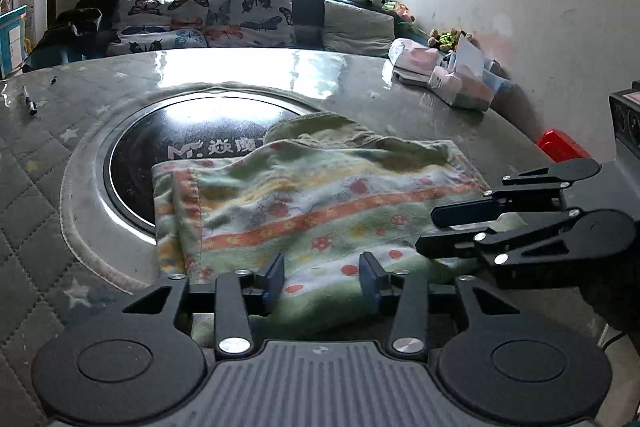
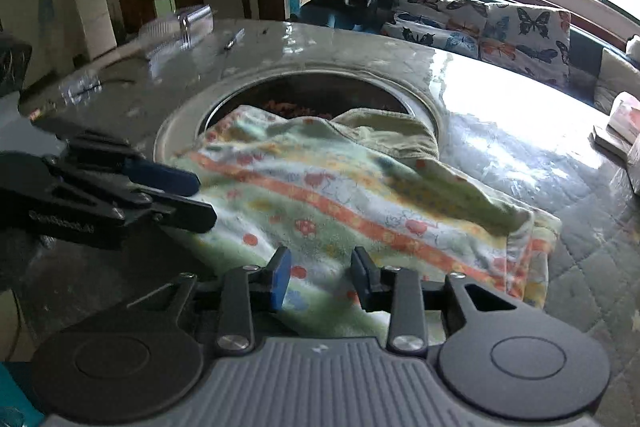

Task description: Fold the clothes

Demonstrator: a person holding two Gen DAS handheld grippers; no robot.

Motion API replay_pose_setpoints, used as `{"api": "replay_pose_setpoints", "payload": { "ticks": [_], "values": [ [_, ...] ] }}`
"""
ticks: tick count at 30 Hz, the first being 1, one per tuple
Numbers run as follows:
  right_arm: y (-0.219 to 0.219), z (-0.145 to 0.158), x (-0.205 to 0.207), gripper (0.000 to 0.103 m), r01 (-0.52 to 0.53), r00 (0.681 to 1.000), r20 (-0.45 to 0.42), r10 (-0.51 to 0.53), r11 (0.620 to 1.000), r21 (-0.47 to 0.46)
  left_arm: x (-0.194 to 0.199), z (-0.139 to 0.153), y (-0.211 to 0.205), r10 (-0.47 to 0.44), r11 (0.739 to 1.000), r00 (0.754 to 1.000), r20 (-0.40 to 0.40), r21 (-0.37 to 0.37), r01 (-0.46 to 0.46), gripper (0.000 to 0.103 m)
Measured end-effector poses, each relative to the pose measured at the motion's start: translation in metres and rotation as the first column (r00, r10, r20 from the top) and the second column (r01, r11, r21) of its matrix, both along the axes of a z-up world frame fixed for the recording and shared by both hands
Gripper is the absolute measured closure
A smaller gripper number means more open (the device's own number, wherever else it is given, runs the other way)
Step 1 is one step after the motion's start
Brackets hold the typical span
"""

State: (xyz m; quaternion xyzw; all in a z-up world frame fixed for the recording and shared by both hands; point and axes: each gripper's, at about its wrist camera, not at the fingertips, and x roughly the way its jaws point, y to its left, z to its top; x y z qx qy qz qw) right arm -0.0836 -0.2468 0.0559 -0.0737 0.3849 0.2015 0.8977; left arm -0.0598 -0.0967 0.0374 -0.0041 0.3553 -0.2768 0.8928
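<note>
A pale green child's garment (image 1: 316, 211) with orange stripes and red dots lies partly folded on the table, over the round inset hob (image 1: 188, 147). It also shows in the right wrist view (image 2: 344, 203). My left gripper (image 1: 322, 281) is open, its fingers spread over the garment's near edge. My right gripper (image 2: 320, 277) is open over the garment's other near edge. The right gripper also shows in the left wrist view (image 1: 456, 231), jaws slightly apart at the cloth's right edge. The left gripper shows in the right wrist view (image 2: 200, 199) at the cloth's left edge.
The quilted table cover (image 1: 36, 163) is under clear plastic. A pen (image 1: 29, 101) lies at far left. Tissue packs and boxes (image 1: 444, 75) sit at far right, a red object (image 1: 560, 145) beside them. A sofa with butterfly cushions (image 1: 208, 15) stands behind. A clear container (image 2: 180, 31) sits far left.
</note>
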Motion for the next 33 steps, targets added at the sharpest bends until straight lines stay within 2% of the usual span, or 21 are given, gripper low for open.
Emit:
{"api": "replay_pose_setpoints", "payload": {
  "ticks": [3, 9, 16, 25, 30, 33],
  "values": [
    [0.002, 0.006, 0.001, 0.065, -0.008, 1.0, 0.013, 0.008, 1.0, -0.011, -0.002, 0.0, -0.001, -0.002, 1.0, 1.0, 0.005, 0.004, 0.002, 0.051],
    [0.007, 0.001, 0.003, 0.065, -0.048, 0.999, 0.003, 0.048, 0.998, -0.036, -0.001, -0.006, -0.005, -0.012, 1.0, 1.0, 0.001, 0.029, 0.012, 0.05],
    [-0.011, 0.015, 0.038, 0.065, 0.027, 1.0, 0.008, -0.027, 1.0, 0.004, -0.001, -0.008, -0.003, -0.015, 1.0, 1.0, 0.001, 0.023, 0.015, 0.047],
    [-0.022, -0.005, 0.097, 0.067, 0.116, 0.993, -0.038, -0.115, 0.993, 0.022, 0.0, -0.009, -0.001, -0.017, 1.0, 1.0, -0.005, 0.017, 0.017, 0.046],
    [-0.017, 0.003, 0.089, 0.064, 0.11, 0.994, -0.006, -0.109, 0.994, 0.014, 0.0, -0.005, 0.004, 0.003, 1.0, 1.0, -0.006, 0.013, -0.003, 0.044],
    [-0.01, 0.011, 0.076, 0.061, 0.078, 0.997, 0.027, -0.078, 0.997, -0.013, 0.002, 0.0, 0.014, 0.043, 0.999, 0.999, 0.003, 0.005, -0.043, 0.038]
  ]
}}
